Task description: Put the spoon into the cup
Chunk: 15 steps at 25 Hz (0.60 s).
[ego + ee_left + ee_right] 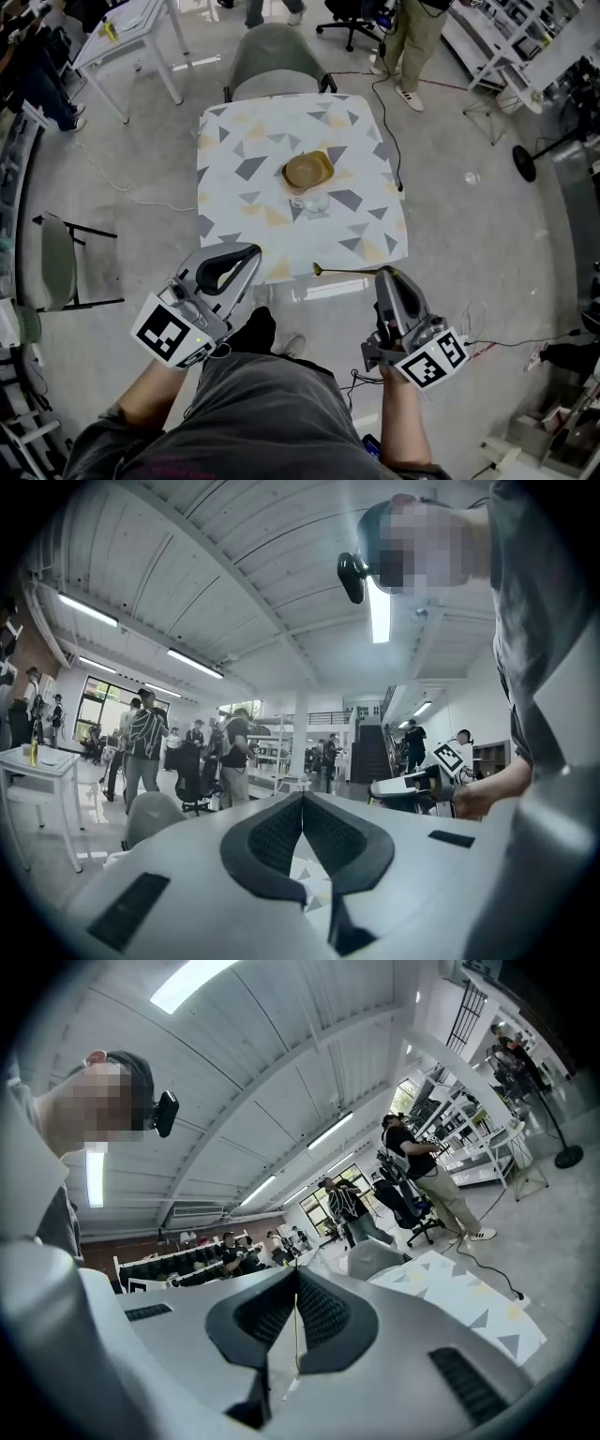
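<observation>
At the near edge of the counter (234, 150), which is covered by a white cloth with grey and yellow triangles, the right gripper (382, 274) is pinching the slim gold-coloured metal spoon (342, 271). The spoon's long axis runs crosswise and projects left from the pressed-together jaws. The right gripper view shows it edge-on between them (296, 1335). The clear glass cup (310, 201) stands upright mid-counter, ahead and slightly left of this gripper, just in front of a brown shallow dish (308, 170). The left gripper (255, 251) is pressed together on nothing and is about as far from the cup. No object blocks the path to the cup. The dish behind the cup limits overshoot. A green chair (277, 61) stands beyond the counter.
</observation>
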Motion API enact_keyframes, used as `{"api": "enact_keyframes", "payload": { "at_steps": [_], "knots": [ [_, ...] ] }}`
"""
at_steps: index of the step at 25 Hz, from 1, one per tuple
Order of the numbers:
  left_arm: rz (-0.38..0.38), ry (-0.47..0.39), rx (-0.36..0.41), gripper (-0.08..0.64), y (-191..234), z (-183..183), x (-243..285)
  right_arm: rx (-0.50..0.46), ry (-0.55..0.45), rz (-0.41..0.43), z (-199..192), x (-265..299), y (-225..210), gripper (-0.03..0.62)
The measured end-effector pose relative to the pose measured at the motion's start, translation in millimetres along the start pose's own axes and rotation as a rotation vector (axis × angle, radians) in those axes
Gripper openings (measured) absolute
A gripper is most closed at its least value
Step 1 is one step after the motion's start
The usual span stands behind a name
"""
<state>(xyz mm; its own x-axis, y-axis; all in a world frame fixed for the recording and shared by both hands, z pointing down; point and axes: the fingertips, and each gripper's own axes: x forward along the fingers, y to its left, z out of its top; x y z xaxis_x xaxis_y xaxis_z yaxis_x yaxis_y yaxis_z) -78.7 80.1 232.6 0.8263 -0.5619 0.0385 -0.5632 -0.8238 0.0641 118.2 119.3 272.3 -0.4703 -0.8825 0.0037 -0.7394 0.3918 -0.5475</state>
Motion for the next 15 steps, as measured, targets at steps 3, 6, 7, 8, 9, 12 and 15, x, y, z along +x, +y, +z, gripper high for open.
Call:
{"api": "enact_keyframes", "payload": {
  "at_steps": [3,6,7,8,9,12,15],
  "knots": [
    [-0.014,0.007,-0.009,0.017,20,-4,11,0.005,0.005,-0.017,0,20,-9,0.022],
    [-0.027,0.011,-0.017,0.017,39,-5,21,0.007,0.01,-0.034,-1,40,-16,0.023],
    [-0.031,0.011,-0.019,0.017,45,-6,23,0.006,0.012,-0.04,-1,46,-18,0.023],
    [-0.035,0.011,-0.021,0.017,51,-7,26,0.007,0.014,-0.046,-2,52,-21,0.023],
    [-0.039,0.012,-0.023,0.017,58,-8,29,0.008,0.015,-0.051,-2,58,-23,0.021],
    [-0.053,0.016,-0.033,0.017,76,-10,36,0.01,0.019,-0.07,-2,75,-28,0.023],
    [-0.066,0.017,-0.042,0.017,92,-9,41,0.008,0.019,-0.086,-1,92,-29,0.021]
  ]
}}
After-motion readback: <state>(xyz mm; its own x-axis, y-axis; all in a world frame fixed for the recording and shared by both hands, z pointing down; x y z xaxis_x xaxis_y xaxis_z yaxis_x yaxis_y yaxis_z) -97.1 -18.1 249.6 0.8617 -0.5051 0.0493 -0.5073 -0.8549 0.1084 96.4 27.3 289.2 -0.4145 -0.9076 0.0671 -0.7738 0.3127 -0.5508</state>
